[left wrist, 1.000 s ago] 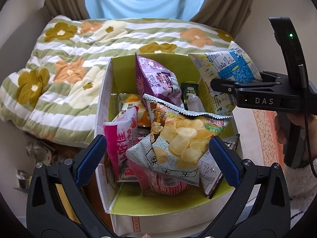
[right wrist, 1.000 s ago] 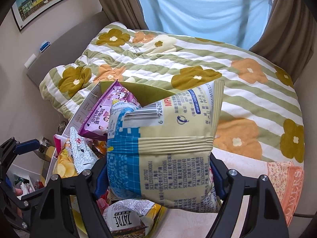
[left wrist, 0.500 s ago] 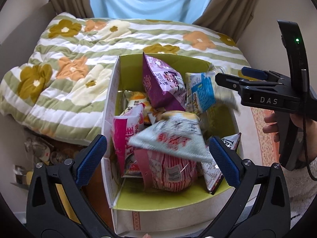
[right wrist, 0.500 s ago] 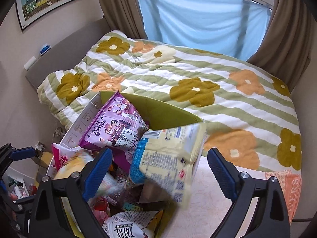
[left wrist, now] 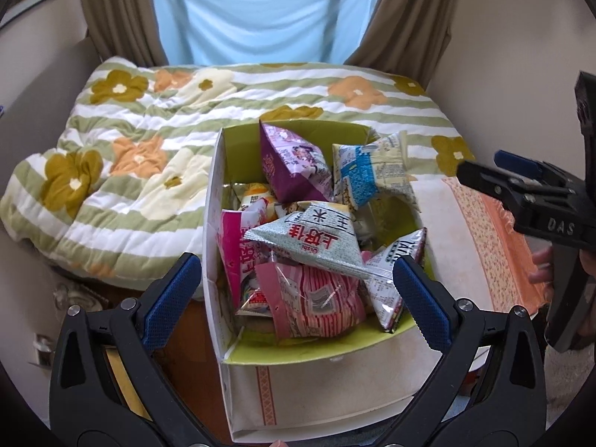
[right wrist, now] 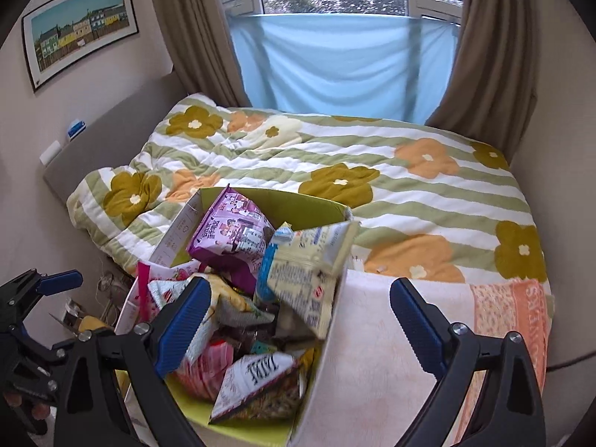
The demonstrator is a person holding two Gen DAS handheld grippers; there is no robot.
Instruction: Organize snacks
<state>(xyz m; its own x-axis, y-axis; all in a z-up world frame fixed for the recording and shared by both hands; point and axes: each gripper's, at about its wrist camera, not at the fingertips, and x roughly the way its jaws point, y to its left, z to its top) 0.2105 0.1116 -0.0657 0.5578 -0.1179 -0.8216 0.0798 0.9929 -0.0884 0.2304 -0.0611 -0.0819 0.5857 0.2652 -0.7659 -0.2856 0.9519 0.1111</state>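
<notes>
A white cardboard box with a green inside (left wrist: 316,380) (right wrist: 320,208) stands at the bed's foot, full of snack bags. A grey-green chip bag (left wrist: 309,242) lies on top, above a pink striped bag (left wrist: 316,305). A purple bag (left wrist: 290,164) (right wrist: 231,231) stands at the back. A blue-and-cream bag (left wrist: 372,171) (right wrist: 309,275) leans in the box's right side. My left gripper (left wrist: 294,290) is open and empty above the box's near end. My right gripper (right wrist: 298,320) is open and empty over the box's right rim; it also shows in the left wrist view (left wrist: 521,193).
A flowered green-striped quilt (left wrist: 130,149) (right wrist: 409,186) covers the bed behind and left of the box. An orange-and-white towel (left wrist: 476,238) (right wrist: 484,316) lies right of the box. Curtains and a window are behind. Small clutter lies on the floor to the left (left wrist: 78,298).
The right gripper opened and dropped the blue-and-cream bag into the box's right side. The grey-green chip bag fell flat onto the pile. Both grippers drew back and upward.
</notes>
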